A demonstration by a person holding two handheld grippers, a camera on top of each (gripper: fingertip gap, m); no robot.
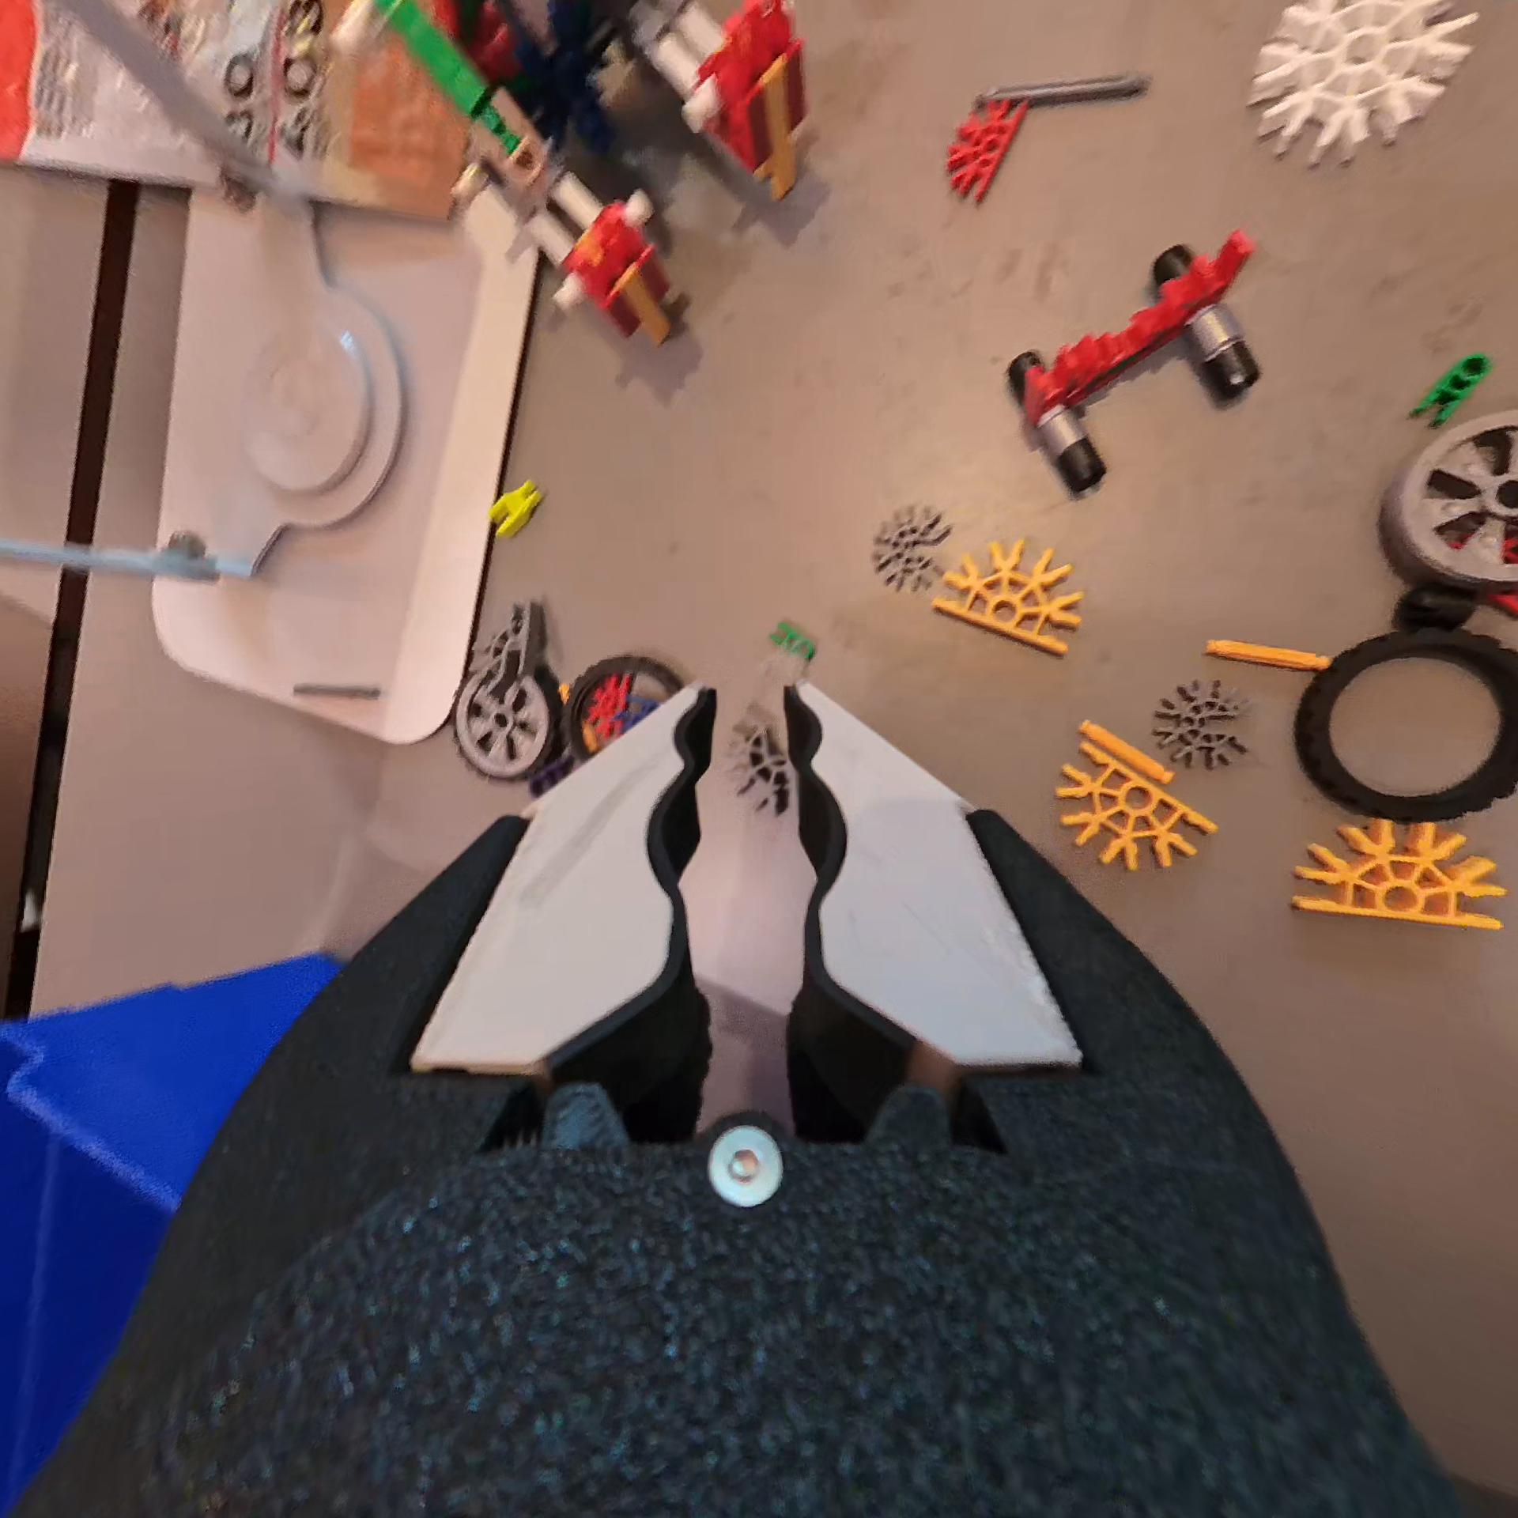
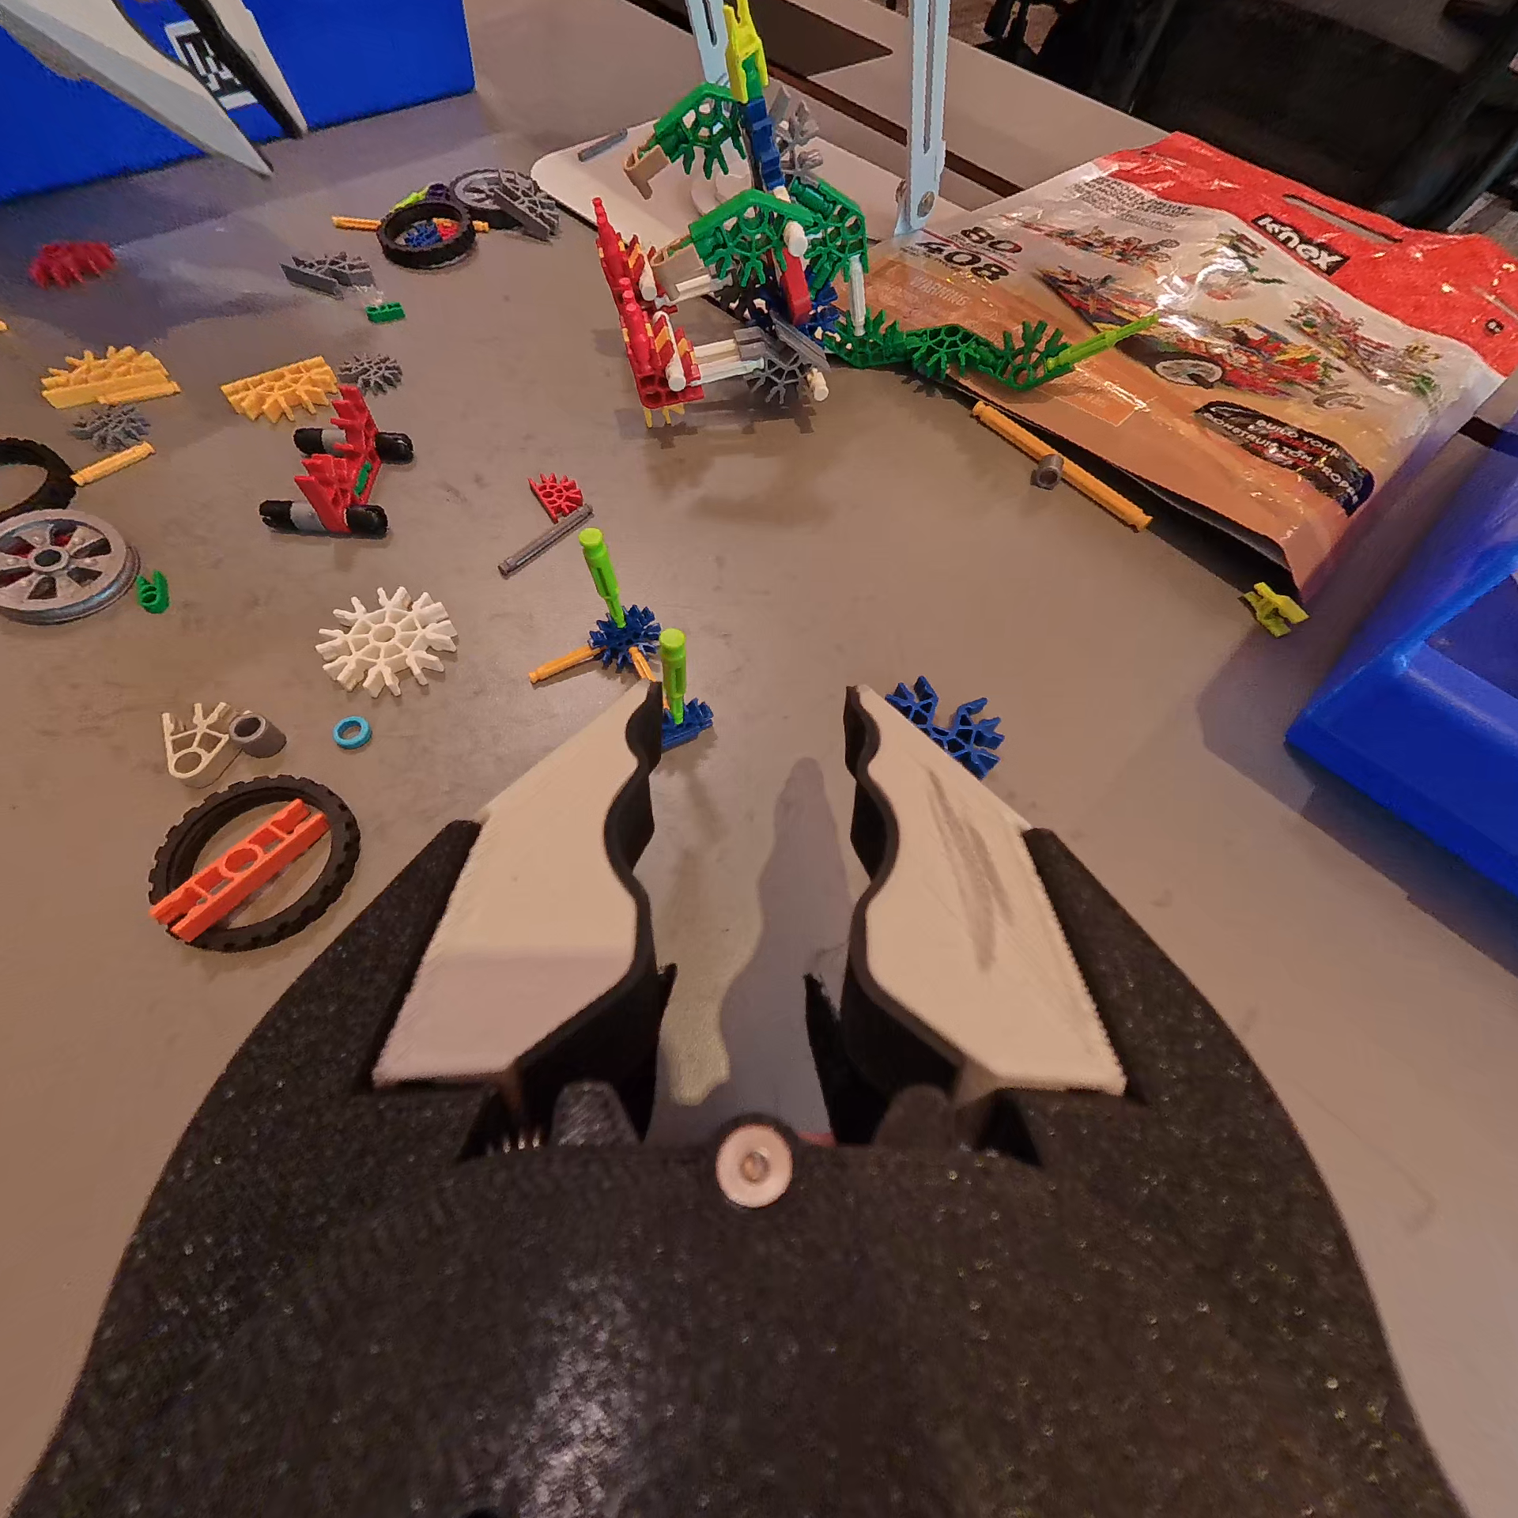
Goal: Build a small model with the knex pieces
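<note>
My left gripper (image 1: 749, 694) hovers over the grey table with its jaws a narrow gap apart and nothing gripped. A dark grey snowflake connector (image 1: 760, 764) shows blurred through the gap, with a small green piece (image 1: 793, 641) just past the tips. The left gripper also shows in the right wrist view (image 2: 279, 144), raised at the top left. My right gripper (image 2: 753, 698) is open and empty, low over the table. A blue connector with an upright green rod (image 2: 675, 698) stands by its left fingertip. A loose blue connector (image 2: 945, 727) lies by its right finger.
A tall green, red and blue model (image 2: 739, 271) stands on a white base plate (image 1: 328, 411) beside a printed bag (image 2: 1191, 328). Blue bins (image 2: 1413, 698) (image 1: 98, 1150) flank the table. Yellow connectors (image 1: 1010, 595), tyres (image 1: 1409, 727), wheels (image 2: 62, 563) and a white snowflake (image 2: 386, 641) lie scattered. The grippers' ends are close to 30 centimetres from one another. From the left gripper's tips to the small green piece (image 1: 793, 641) is close to 5 centimetres. The right camera catches it too, in the right wrist view (image 2: 387, 315).
</note>
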